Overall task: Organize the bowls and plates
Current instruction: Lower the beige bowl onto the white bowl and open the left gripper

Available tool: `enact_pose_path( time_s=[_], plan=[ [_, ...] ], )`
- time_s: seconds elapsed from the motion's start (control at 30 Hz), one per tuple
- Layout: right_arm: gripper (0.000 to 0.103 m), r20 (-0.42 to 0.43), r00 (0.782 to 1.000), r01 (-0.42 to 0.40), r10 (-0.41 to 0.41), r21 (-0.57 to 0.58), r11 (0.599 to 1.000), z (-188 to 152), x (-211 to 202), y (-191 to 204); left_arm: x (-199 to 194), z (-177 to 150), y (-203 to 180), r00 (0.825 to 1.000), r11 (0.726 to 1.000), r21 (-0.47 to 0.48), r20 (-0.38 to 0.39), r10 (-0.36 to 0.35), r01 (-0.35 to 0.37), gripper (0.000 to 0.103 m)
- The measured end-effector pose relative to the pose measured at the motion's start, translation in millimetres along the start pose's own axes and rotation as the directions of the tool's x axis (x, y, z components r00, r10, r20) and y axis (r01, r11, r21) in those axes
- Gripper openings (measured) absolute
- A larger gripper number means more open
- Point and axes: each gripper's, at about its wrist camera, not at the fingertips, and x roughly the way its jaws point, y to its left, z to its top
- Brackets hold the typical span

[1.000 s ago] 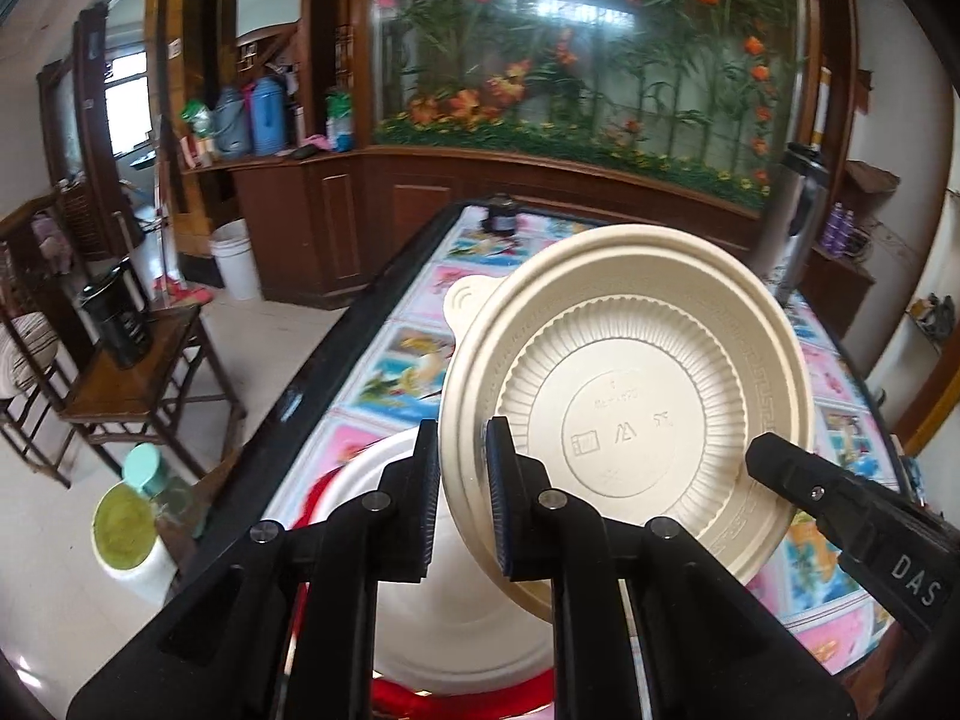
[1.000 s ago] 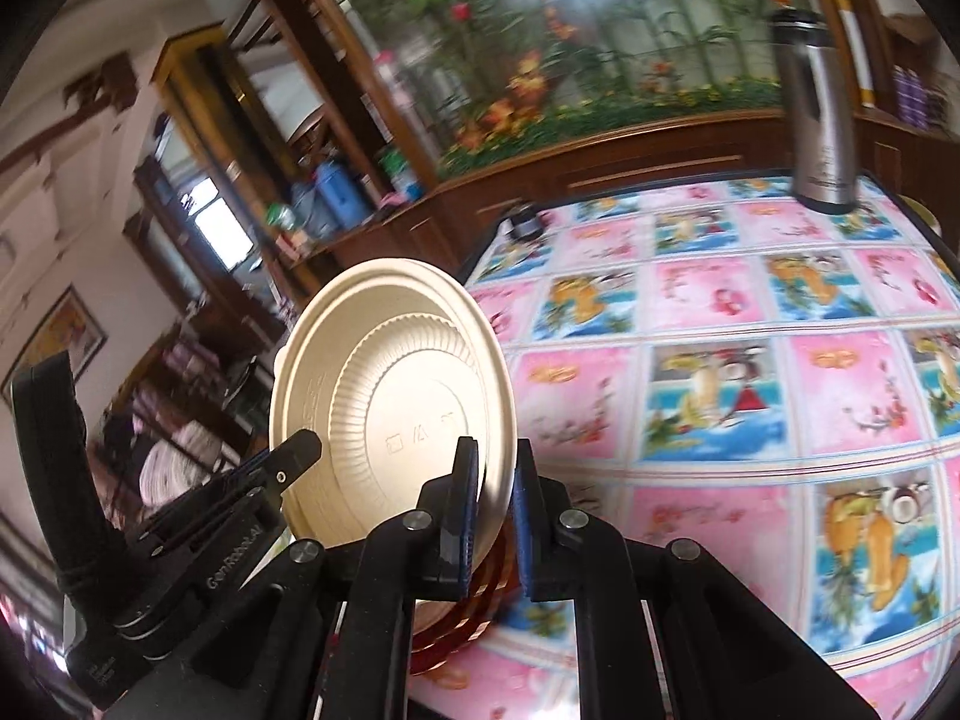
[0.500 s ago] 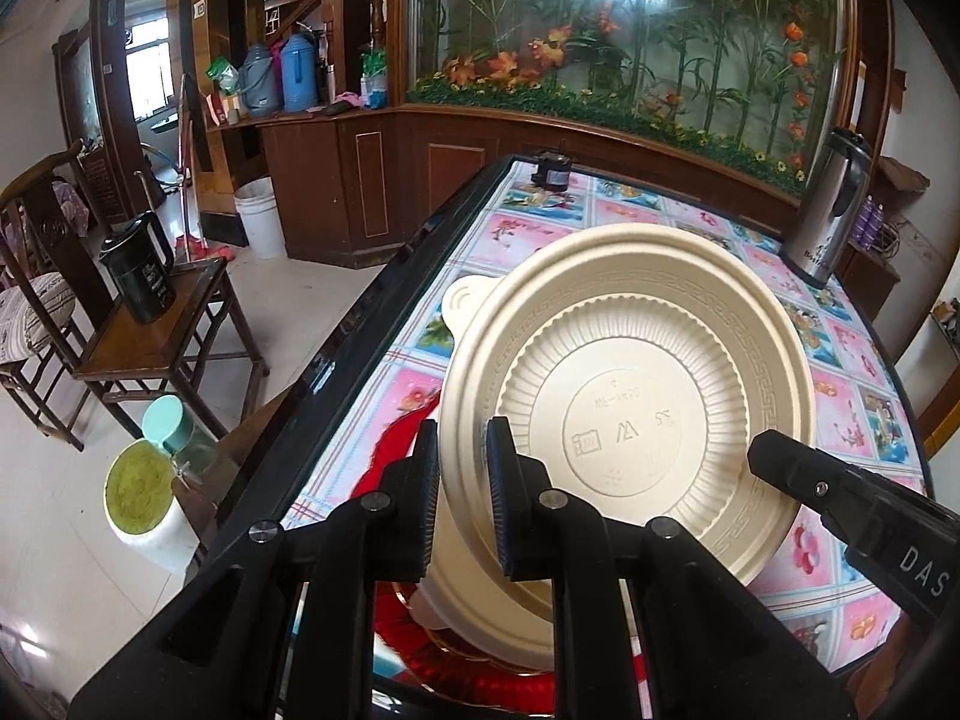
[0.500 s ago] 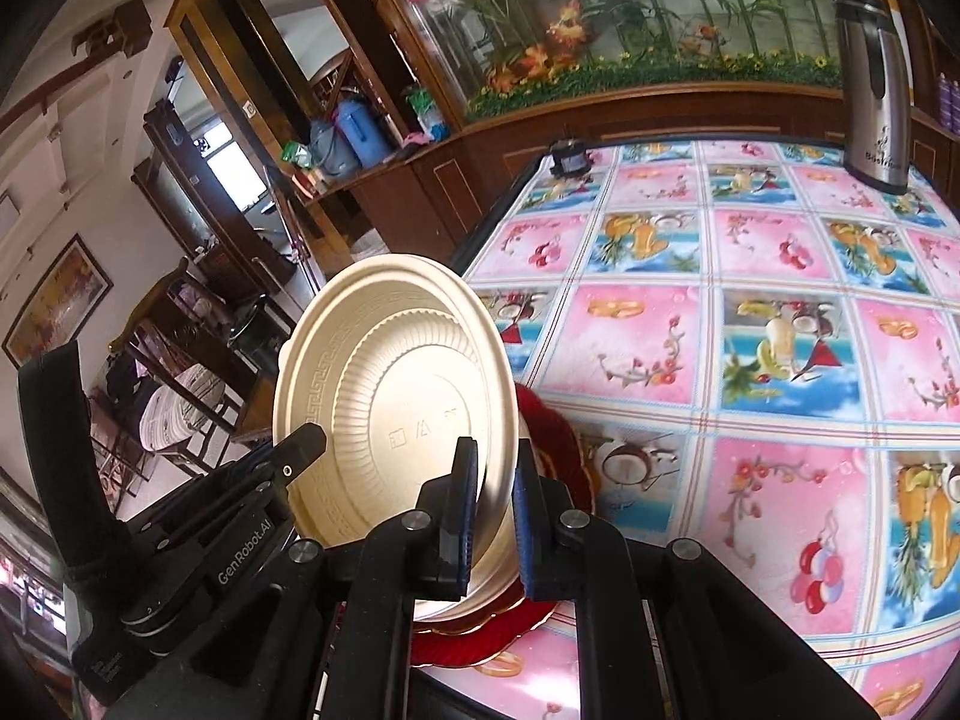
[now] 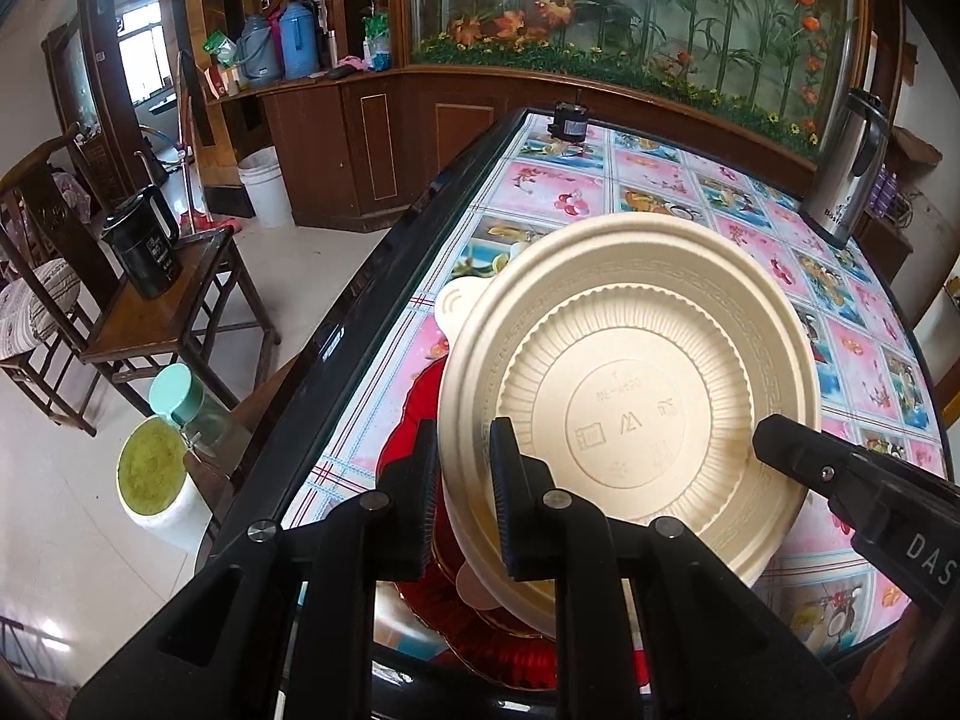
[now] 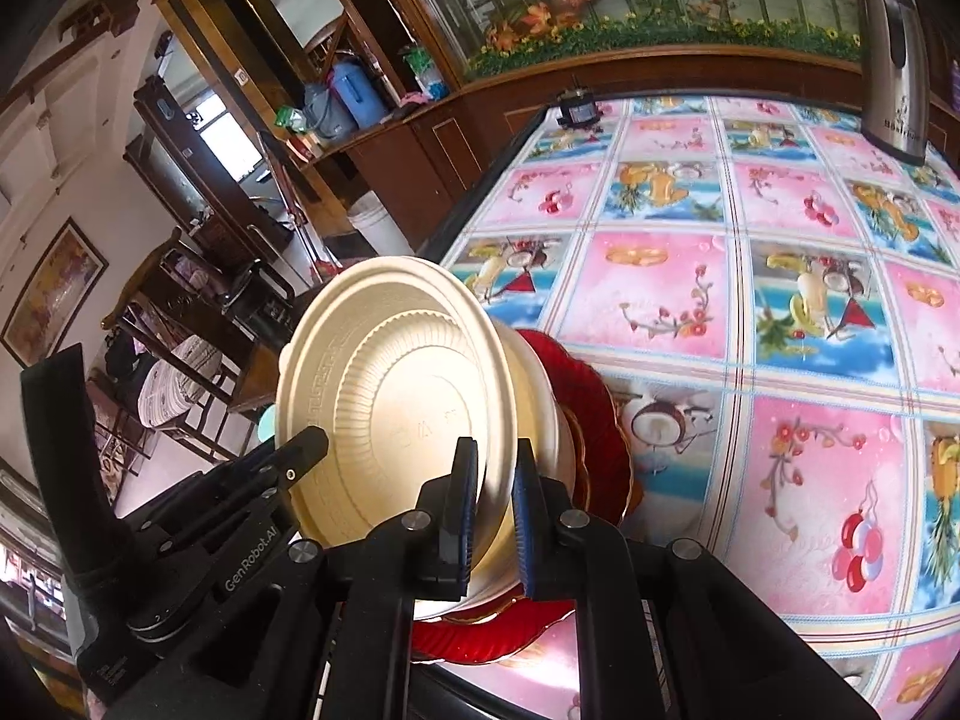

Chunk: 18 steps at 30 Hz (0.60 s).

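Cream bowl (image 5: 630, 420), bottom toward both cameras, is held tilted over a red plate (image 6: 594, 414) near the table (image 6: 750, 300) edge; moulded marks on its base are too faint to read. Left gripper (image 5: 462, 498) pinches its rim at 7 o'clock, right gripper (image 6: 495, 510) pinches the rim at 5 o'clock. Readable: "GenRobot.AI" on the left gripper's body, "DAS" on the right's; steel flask (image 6: 894, 54) at 1 o'clock carries blurred lettering.

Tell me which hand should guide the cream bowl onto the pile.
Probably right. Both pinch the rim of the cream bowl, but the right gripper holds the edge nearest the stacked bowls on the red plate and sees them clearly. The bowl fills the view of the left gripper.
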Motion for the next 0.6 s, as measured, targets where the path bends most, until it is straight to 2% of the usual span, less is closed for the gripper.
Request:
enact_pose_path(
  time_s=[0.1,0.2,0.33,0.43,0.53,0.57,0.6],
  plan=[
    [0.011,0.001,1.0,0.011,-0.011,-0.005,1.0,-1,3,-1,-1,0,2,1.0,1.0,-0.001,-0.004,-0.002,0.002,0.017],
    [0.012,-0.006,1.0,0.012,-0.013,-0.016,1.0,-2,5,-1,-3,2,6,1.0,1.0,-0.014,0.006,0.002,-0.002,0.025],
    [0.014,0.014,1.0,0.006,-0.005,-0.022,1.0,1,-2,-5,-15,4,16,0.999,0.999,-0.035,0.046,-0.004,0.005,0.025],
    [0.024,0.037,0.999,-0.011,0.012,-0.018,1.0,4,-11,-8,-25,6,24,0.997,0.999,-0.05,0.077,0.012,-0.008,0.025],
    [0.024,0.079,0.997,-0.026,0.026,0.003,1.0,8,-22,-14,-34,8,33,0.994,0.997,-0.082,0.108,0.02,-0.011,0.026],
    [0.025,0.093,0.995,-0.03,0.029,0.01,1.0,9,-26,-18,-35,9,34,0.993,0.996,-0.085,0.114,0.016,-0.006,0.028],
    [0.025,0.102,0.994,-0.029,0.027,0.017,0.999,10,-29,-23,-36,9,33,0.993,0.997,-0.082,0.118,0.01,0.0,0.035]
  ],
)
